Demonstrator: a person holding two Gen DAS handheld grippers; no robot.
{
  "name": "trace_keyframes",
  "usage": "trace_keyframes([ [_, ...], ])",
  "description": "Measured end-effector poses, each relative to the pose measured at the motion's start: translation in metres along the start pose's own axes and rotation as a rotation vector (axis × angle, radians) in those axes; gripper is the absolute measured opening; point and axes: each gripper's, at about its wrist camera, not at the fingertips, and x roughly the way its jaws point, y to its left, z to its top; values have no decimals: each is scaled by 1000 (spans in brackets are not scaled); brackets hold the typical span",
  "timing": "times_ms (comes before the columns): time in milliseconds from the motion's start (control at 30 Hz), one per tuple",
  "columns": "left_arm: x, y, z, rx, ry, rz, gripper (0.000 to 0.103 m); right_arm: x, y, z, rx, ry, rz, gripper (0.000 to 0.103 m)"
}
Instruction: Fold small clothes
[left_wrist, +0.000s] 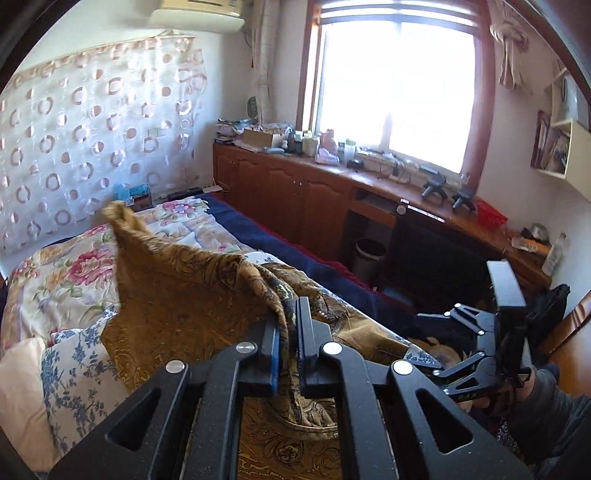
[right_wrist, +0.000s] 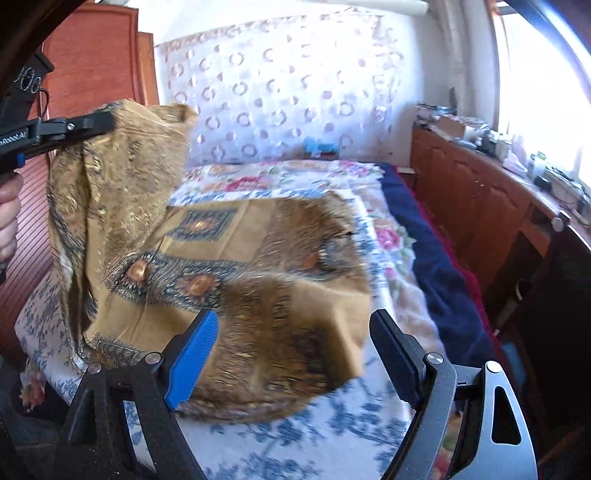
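My left gripper (left_wrist: 288, 314) pinches the brown patterned cloth (right_wrist: 258, 266) lifted over the bed (right_wrist: 332, 424), right gripper (right_wrist: 291, 354) open and empty; folding barely begun.

Scarf's near edge (right_wrist: 258, 402): smeared by motion blur, its pattern unreadable there.
Scarf's pinched corner: hidden between the left gripper (left_wrist: 288, 332) pads.
Person's hand (right_wrist: 9, 221): cut off by the left picture edge.
Clutter on the far cabinet top (left_wrist: 295, 142): too small to identify.
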Motion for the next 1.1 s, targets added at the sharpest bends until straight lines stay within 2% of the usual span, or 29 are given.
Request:
trace_keyframes([
  [33,6,-3,0,19,17,2,8,-2,-2,-2,9,0,0,85],
  [67,8,-3,-1,27,27,8,15,-3,-5,-4,18,1,1,85],
  [167,9,1,-6,20,30,-1,49,-3,-5,-9,23,8,-4,85],
  [233,8,6,-10,2,33,0,51,-2,-4,-10,22,12,-7,85],
  [300,7,14,-14,-15,37,12,70,1,-5,-6,20,13,-8,85],
  [400,6,26,-23,-31,44,46,75,3,-4,1,19,17,2,85],
  [567,8,55,-41,-67,70,104,76,16,-8,23,-20,19,17,85],
  [667,17,69,-48,-73,89,120,76,36,-10,46,-67,34,14,81],
  [800,33,84,-58,-65,104,148,76,70,-17,84,-89,58,36,69],
  [1000,66,111,-72,-104,155,155,76,139,-25,128,-85,149,63,37],
  [1100,86,121,-75,-101,192,169,76,176,-27,145,-86,204,65,32],
])
